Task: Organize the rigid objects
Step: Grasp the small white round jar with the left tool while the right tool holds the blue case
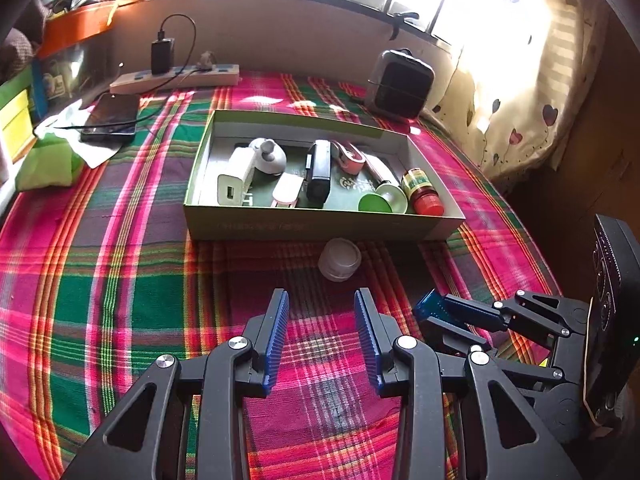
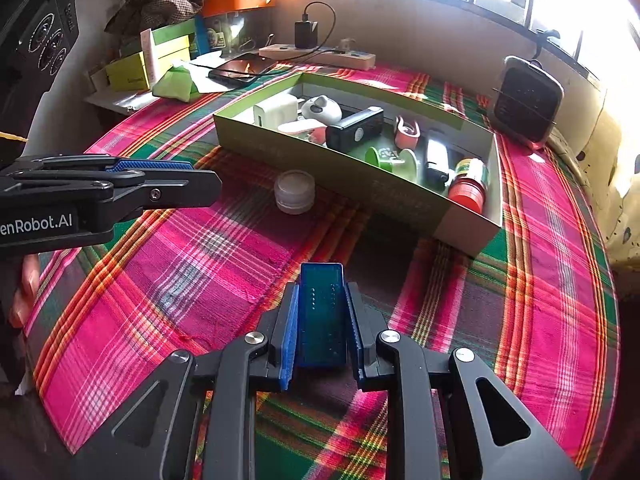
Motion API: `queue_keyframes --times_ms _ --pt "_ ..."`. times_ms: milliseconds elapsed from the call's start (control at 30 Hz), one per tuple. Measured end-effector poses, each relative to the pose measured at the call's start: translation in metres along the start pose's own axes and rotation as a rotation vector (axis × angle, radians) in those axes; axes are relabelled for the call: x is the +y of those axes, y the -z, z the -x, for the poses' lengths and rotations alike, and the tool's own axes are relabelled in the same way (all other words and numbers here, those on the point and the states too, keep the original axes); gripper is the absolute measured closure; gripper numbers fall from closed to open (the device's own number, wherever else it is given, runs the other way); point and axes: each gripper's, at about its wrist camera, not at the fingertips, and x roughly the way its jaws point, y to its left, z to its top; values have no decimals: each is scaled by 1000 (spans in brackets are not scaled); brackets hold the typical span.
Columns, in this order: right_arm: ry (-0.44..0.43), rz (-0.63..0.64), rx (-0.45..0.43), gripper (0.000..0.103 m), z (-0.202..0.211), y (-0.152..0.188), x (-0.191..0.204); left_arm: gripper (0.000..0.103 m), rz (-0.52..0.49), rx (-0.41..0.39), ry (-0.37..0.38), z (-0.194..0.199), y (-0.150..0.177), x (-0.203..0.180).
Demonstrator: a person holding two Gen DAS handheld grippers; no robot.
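Two tongs: the right gripper (image 2: 322, 320) is clenched on a blue block (image 2: 322, 312) at lower centre; the left gripper (image 1: 322, 340) is spread, empty. If that narrow pinch slips, the block could drop short of the crowded box (image 2: 360, 184), mid-frame, or hit the small jar (image 2: 295, 192).

Woven plaid cloth (image 1: 120, 280), matt cardboard box (image 1: 304, 222), translucent plastic jar (image 1: 339, 259), glossy blue plastic block (image 2: 322, 316).

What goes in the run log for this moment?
right gripper: shut on blue block | left gripper: open, empty | clear jar: outside box
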Motion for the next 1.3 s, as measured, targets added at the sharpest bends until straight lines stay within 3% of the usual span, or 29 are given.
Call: queue_keyframes --times_ms 233,467,1067,1300 --pt "86 -111 -12 80 13 10 -31 70 -37 19 -20 -16 -8 -13" --pt "109 -144 -12 80 21 21 -45 70 -92 27 -74 -35 -15 -29" --pt "88 -160 -16 80 20 26 -52 70 -112 21 -144 -56 -19 -31" --pt "84 -166 -16 80 20 26 -53 76 -113 5 -141 -54 -17 -29"
